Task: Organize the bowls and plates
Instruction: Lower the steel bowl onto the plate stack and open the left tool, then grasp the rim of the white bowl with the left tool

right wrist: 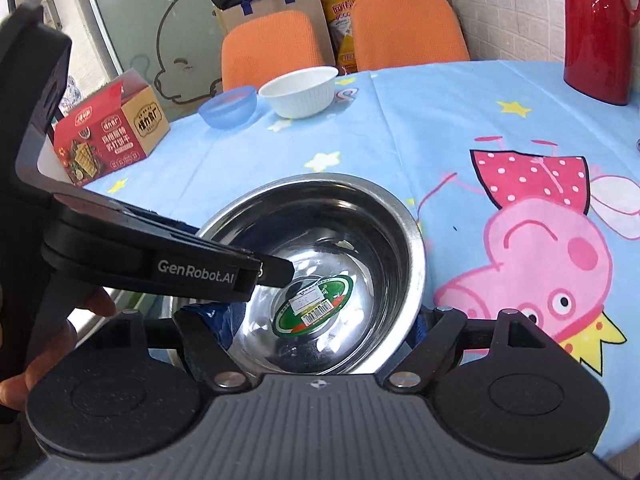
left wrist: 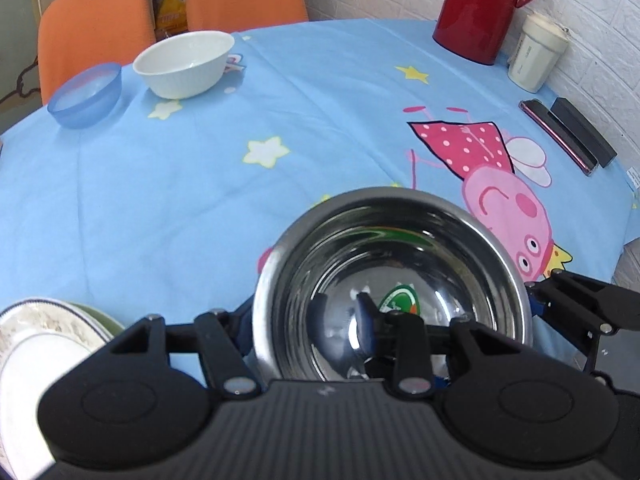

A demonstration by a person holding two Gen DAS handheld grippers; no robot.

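Note:
A steel bowl (left wrist: 394,276) with a green sticker inside sits close in front of both grippers, also in the right wrist view (right wrist: 320,276). My left gripper (left wrist: 308,320) grips the bowl's left rim, one finger inside and one outside; it shows in the right wrist view (right wrist: 276,272). My right gripper (right wrist: 324,328) straddles the bowl's near side with its jaws wide apart; it shows at the bowl's right in the left wrist view (left wrist: 576,308). A white bowl (left wrist: 185,63) and a blue bowl (left wrist: 86,94) stand far left. Stacked plates (left wrist: 44,336) lie at lower left.
A red thermos (left wrist: 482,8), a white cup (left wrist: 538,52) and a dark phone stand (left wrist: 568,136) sit at the table's far right. A red snack box (right wrist: 110,132) is at far left. Two orange chairs (right wrist: 272,44) stand behind the blue cartoon tablecloth (left wrist: 200,184).

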